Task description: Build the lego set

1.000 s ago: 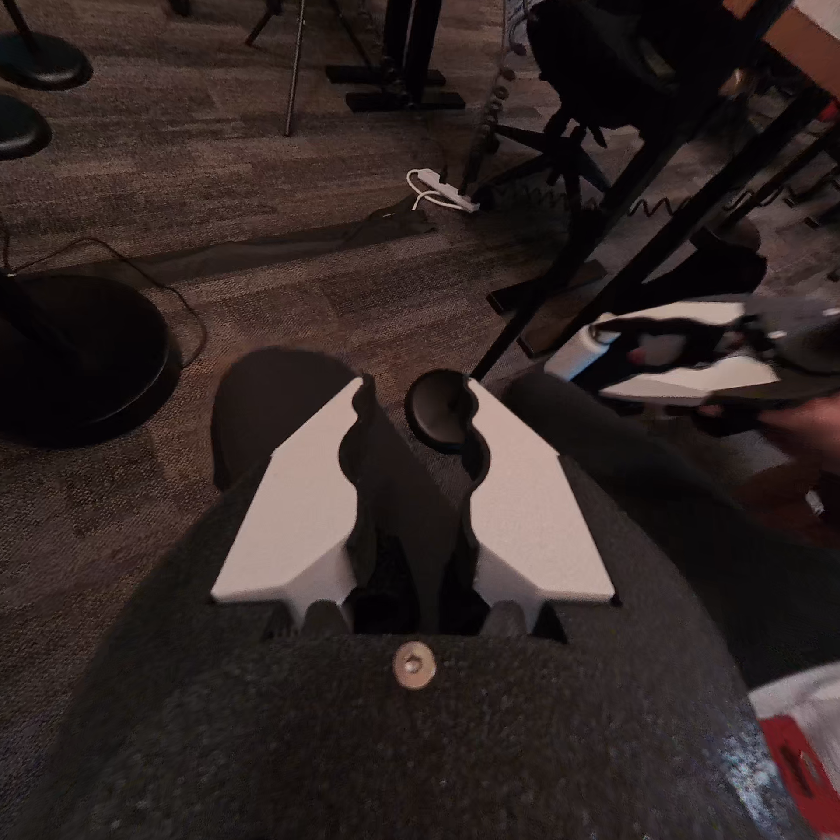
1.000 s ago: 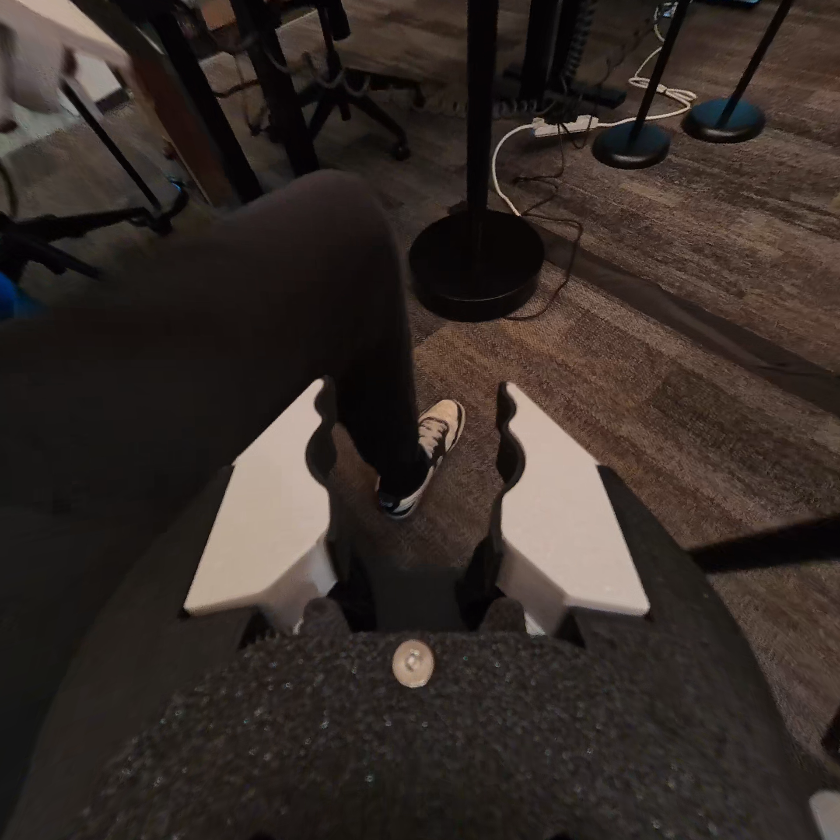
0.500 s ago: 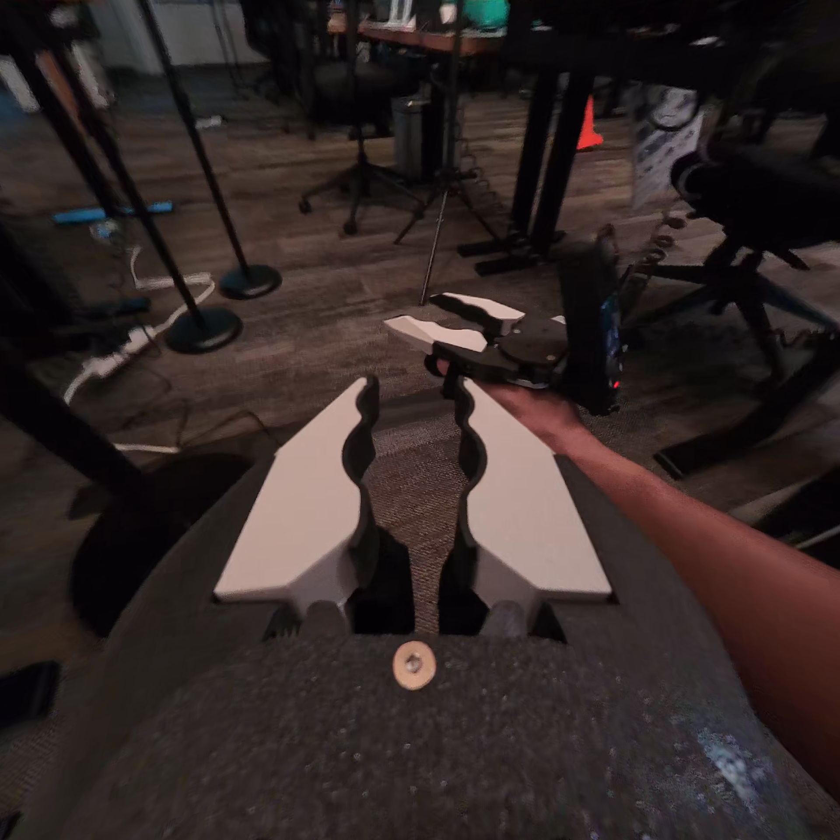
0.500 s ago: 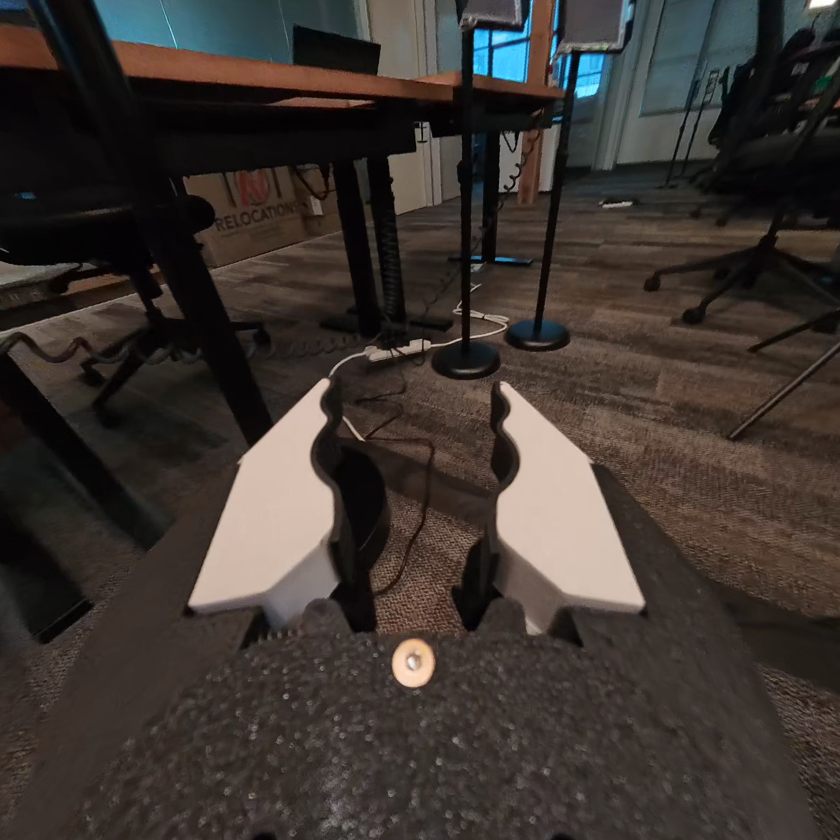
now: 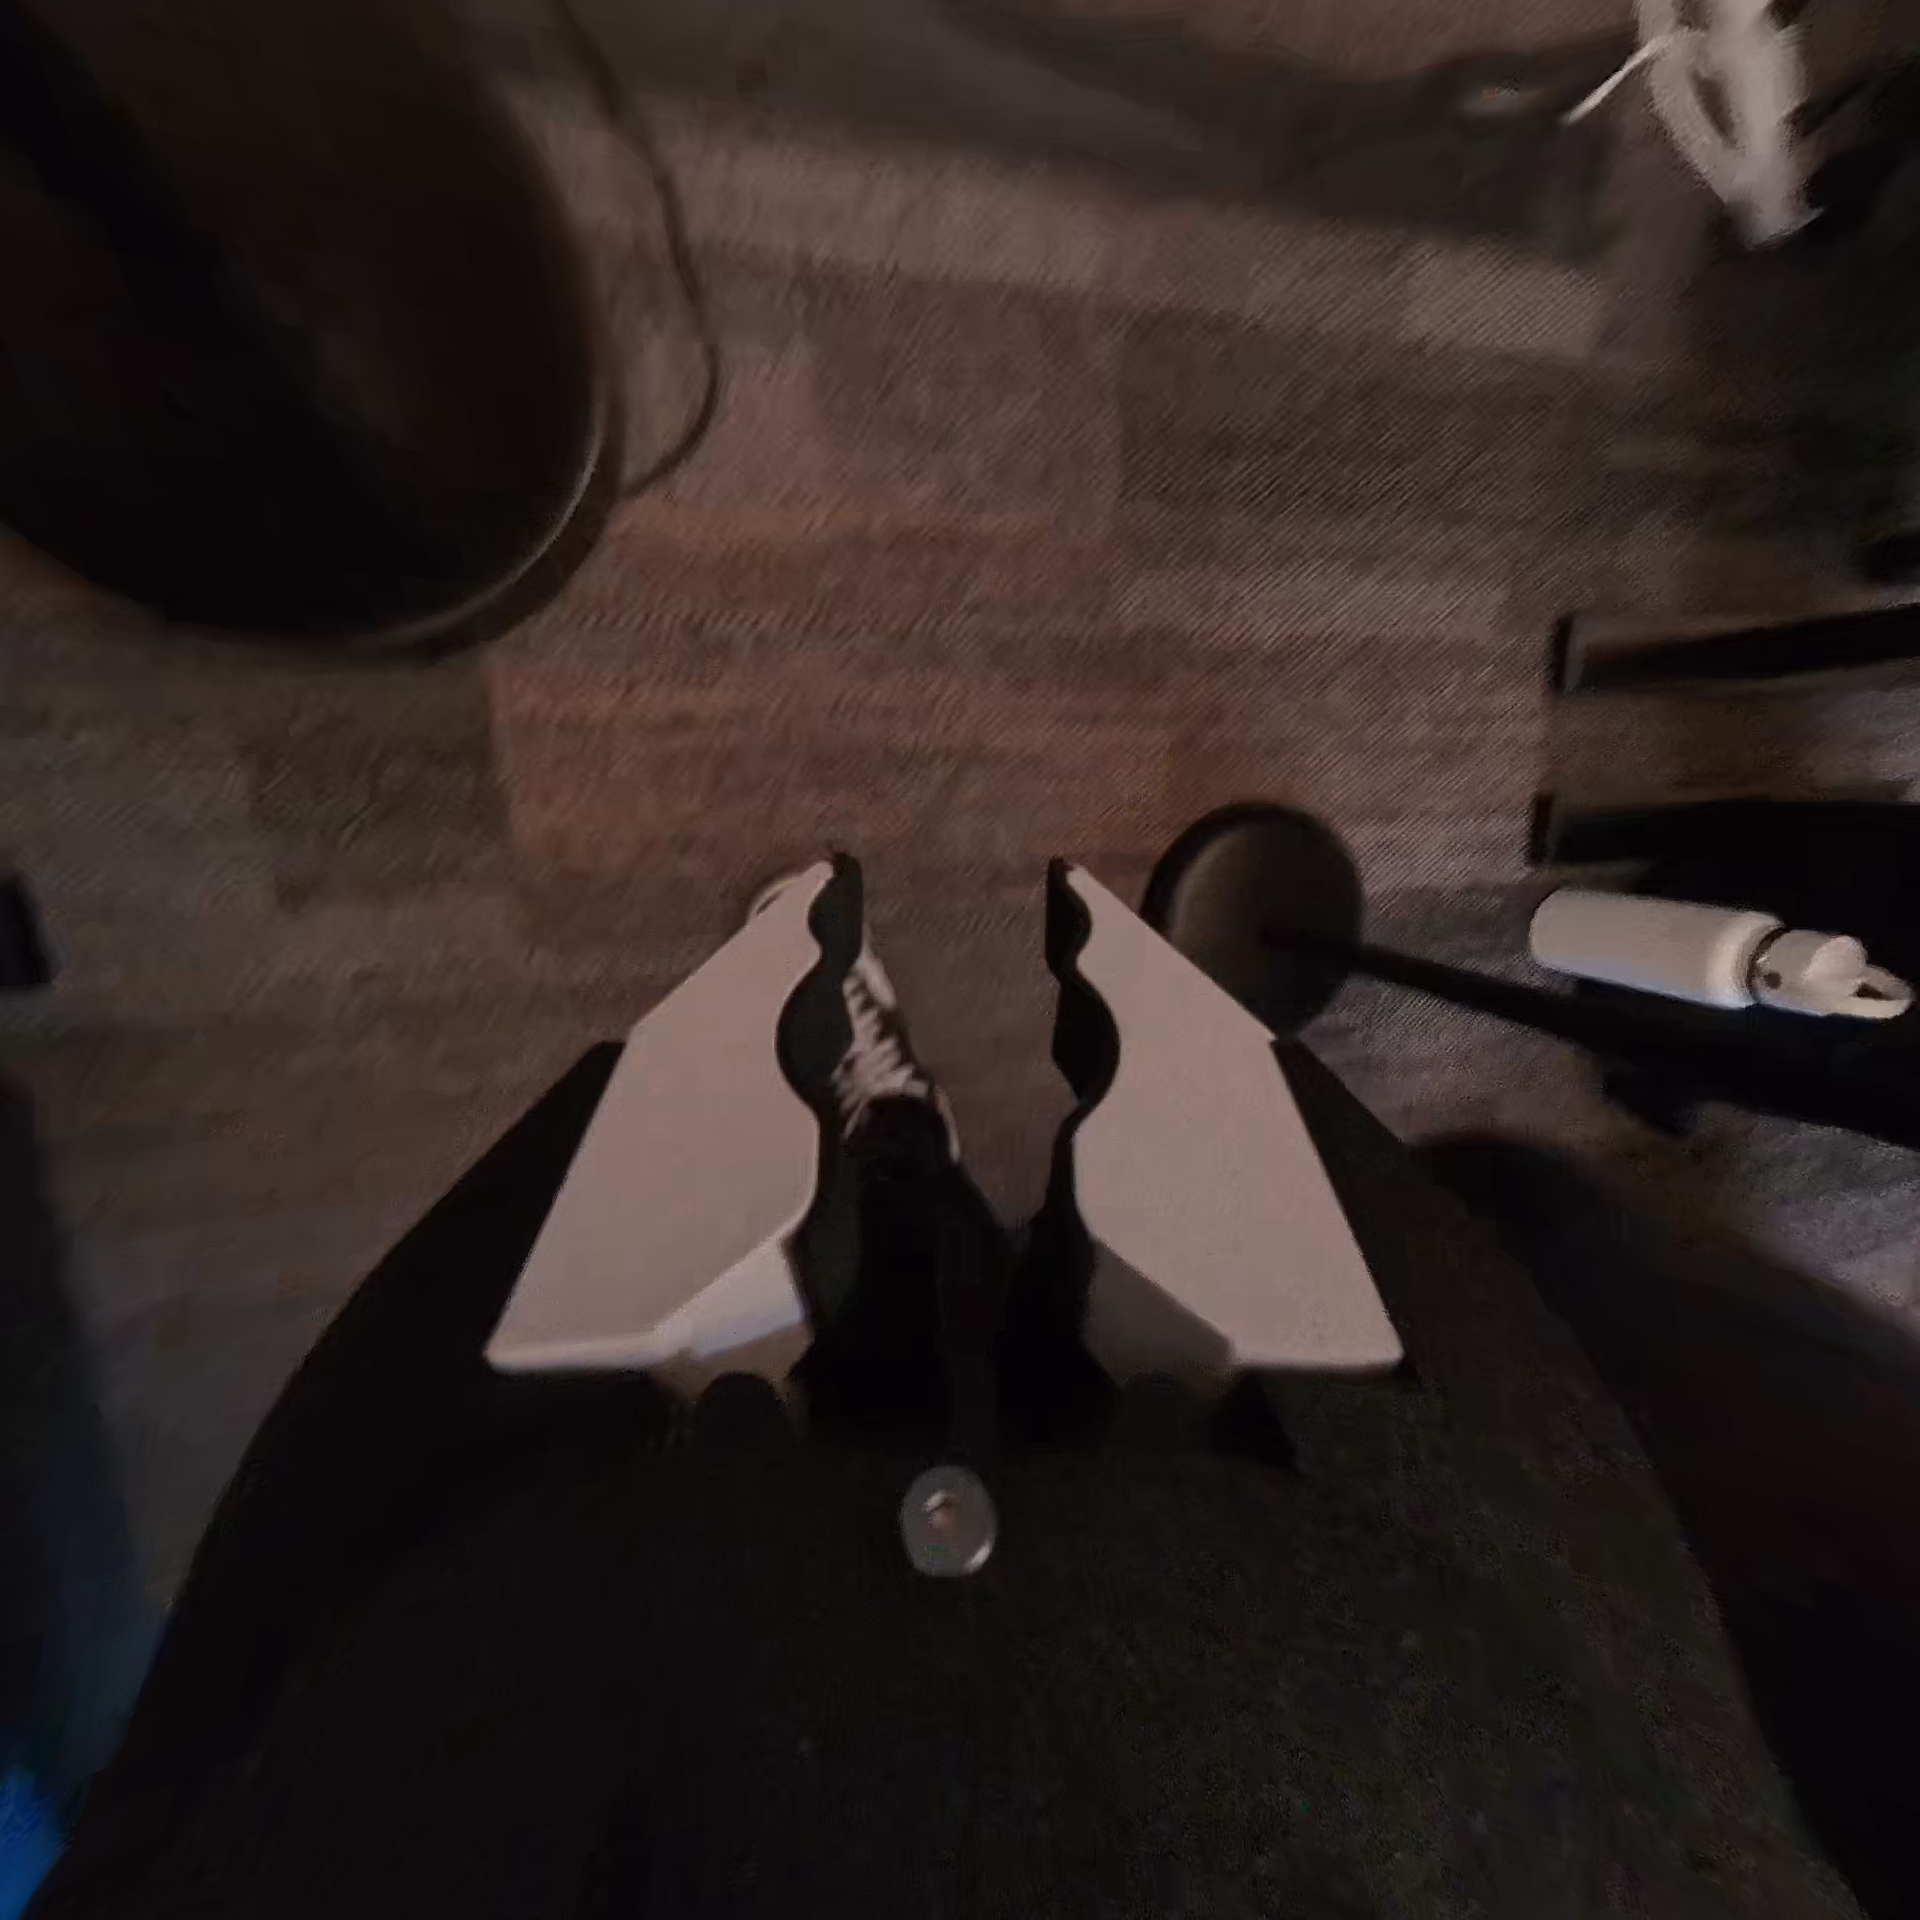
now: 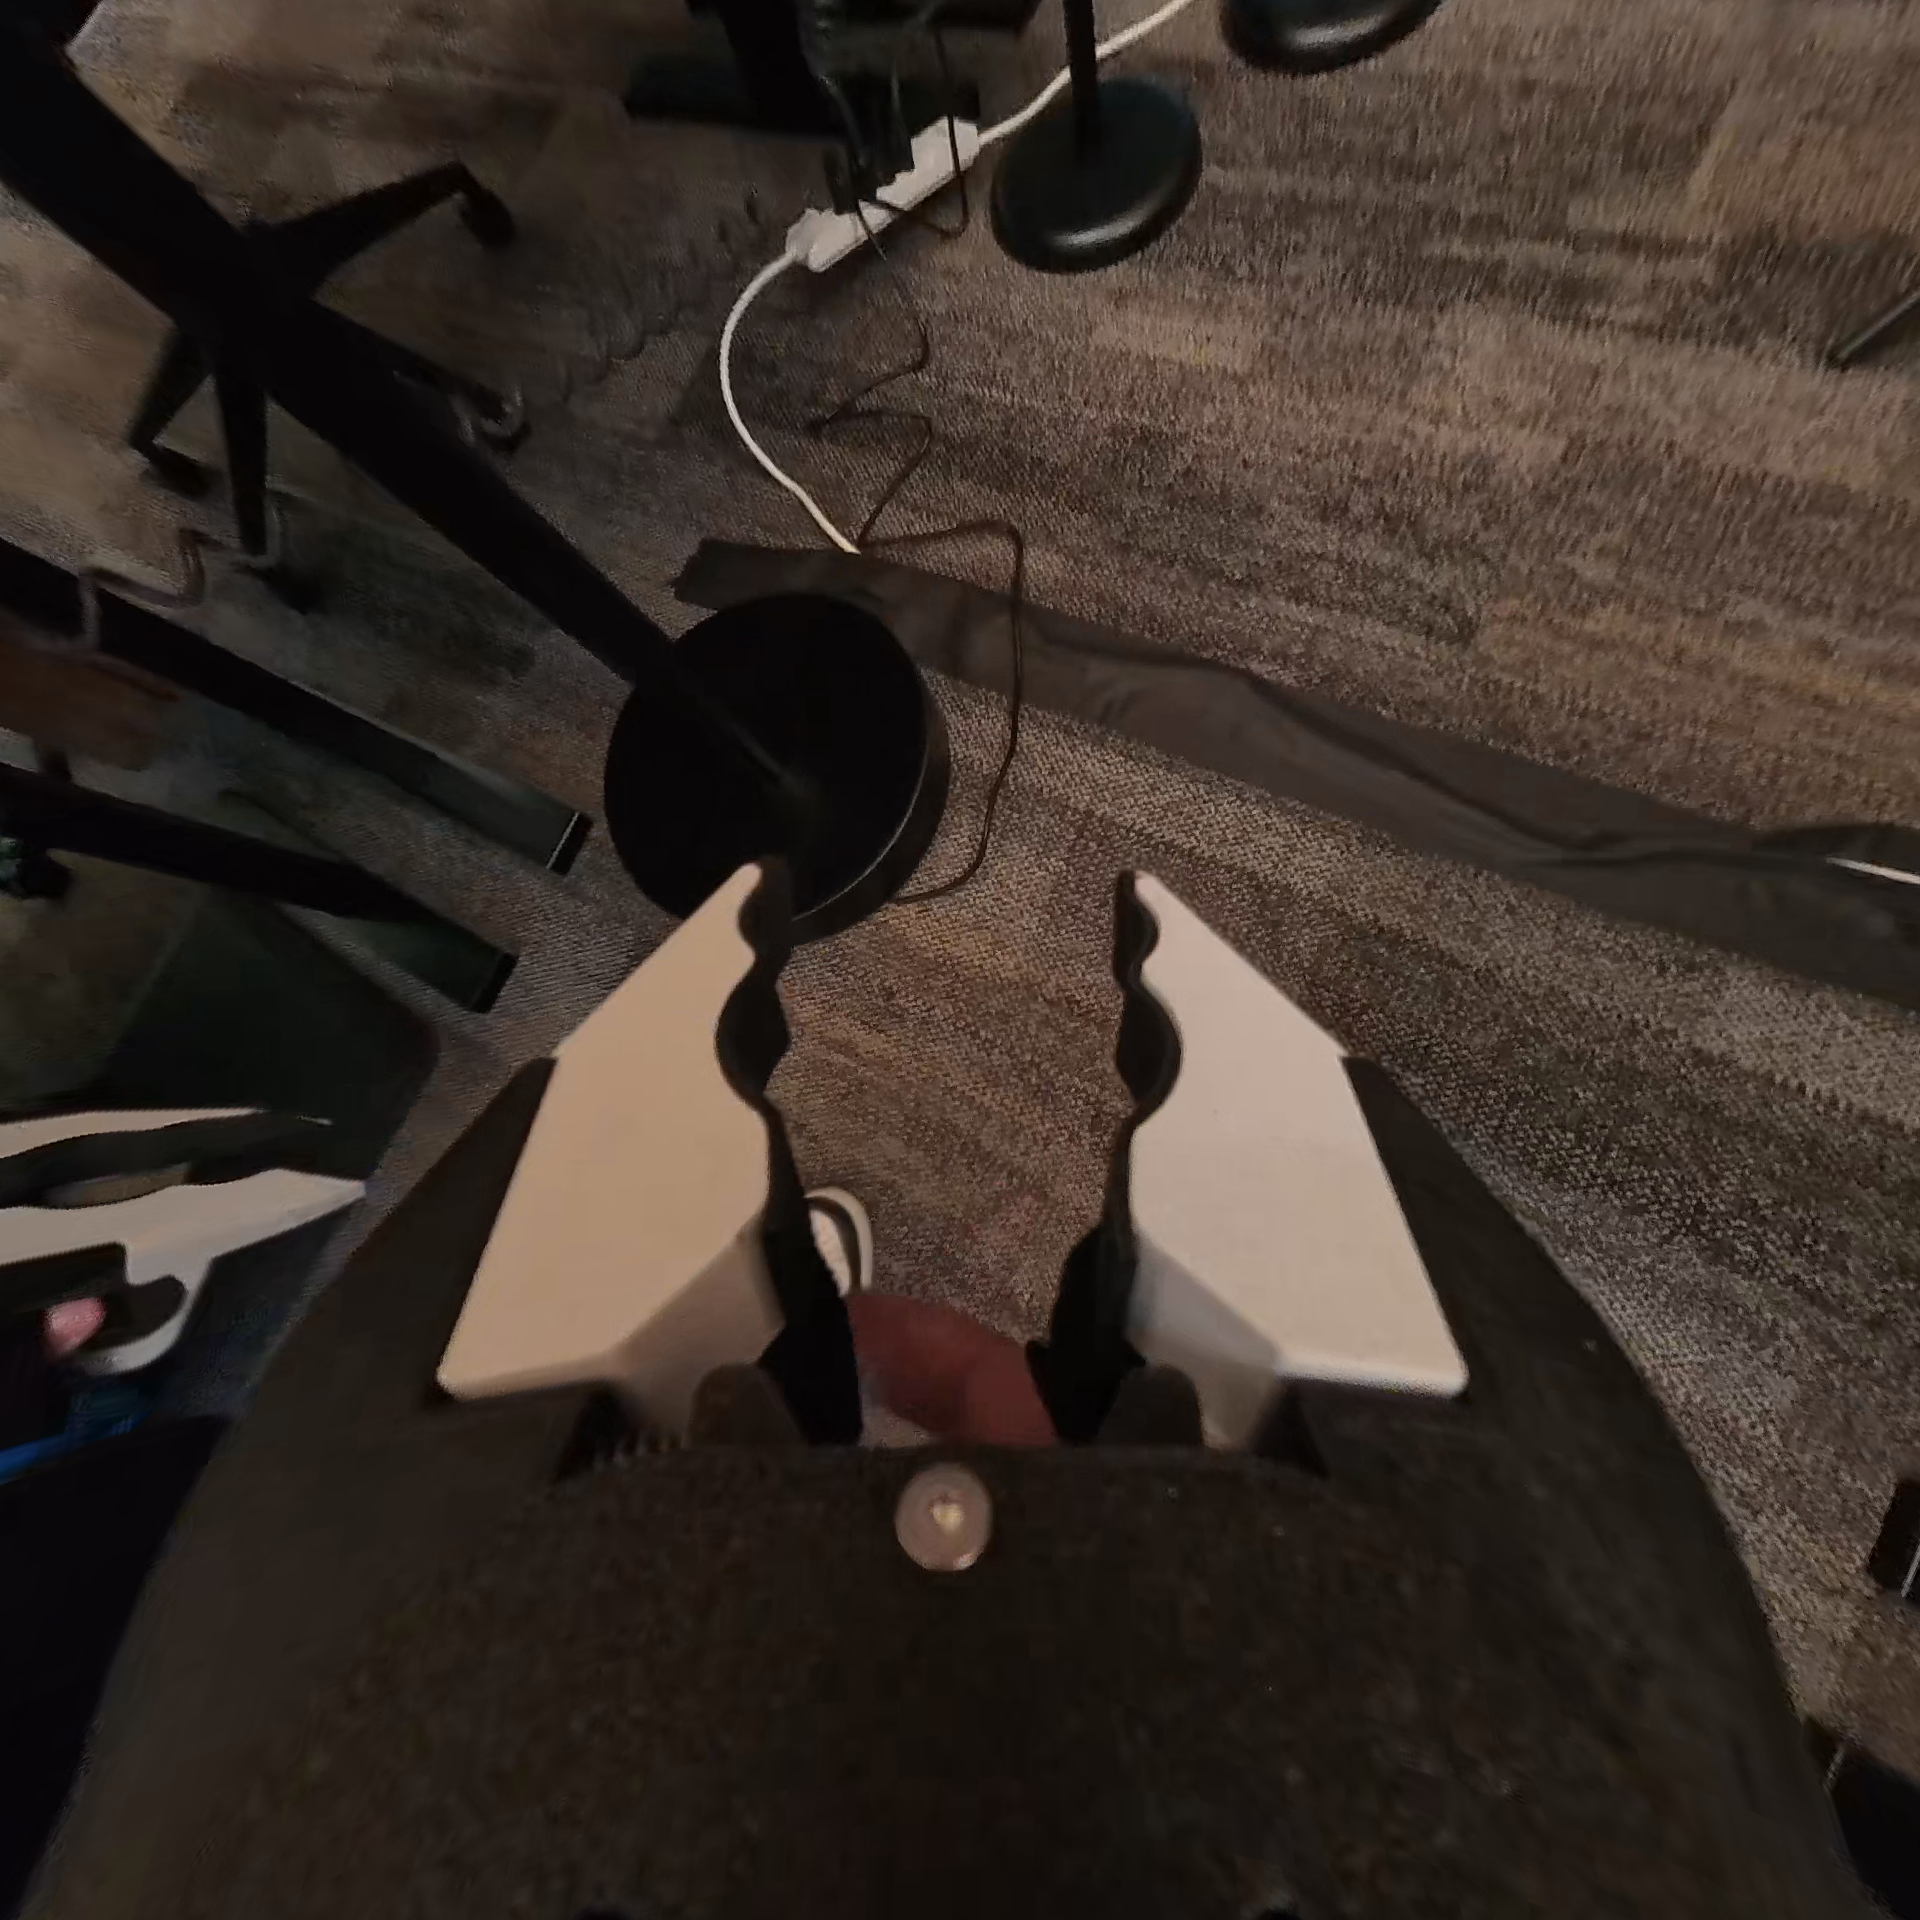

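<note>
No lego pieces show in either view. My left gripper [image 5: 943, 873] is open and empty and points down at the carpet; the view is blurred. A shoe [image 5: 883, 1049] shows between its fingers. My right gripper [image 6: 943, 883] is open and empty, also pointing down at the carpet. The left gripper also shows at the left edge of the right wrist view [image 6: 332, 1153]. A white shoe tip [image 6: 842, 1231] shows low between the right fingers.
Grey carpet [image 6: 1455, 468] fills both views. A black round stand base [image 6: 769, 748] lies just beyond the right fingertips, another [image 5: 1252, 914] by the left ones. A white power strip [image 6: 883, 197], a chair base [image 6: 239, 343] and a dark floor strip [image 6: 1351, 727] lie farther off. Spacing between my two grippers at the tips: around 30 centimetres.
Both views have swung down from looking across the room to looking at the carpet. The jaws of both grippers stand about as wide as before.
</note>
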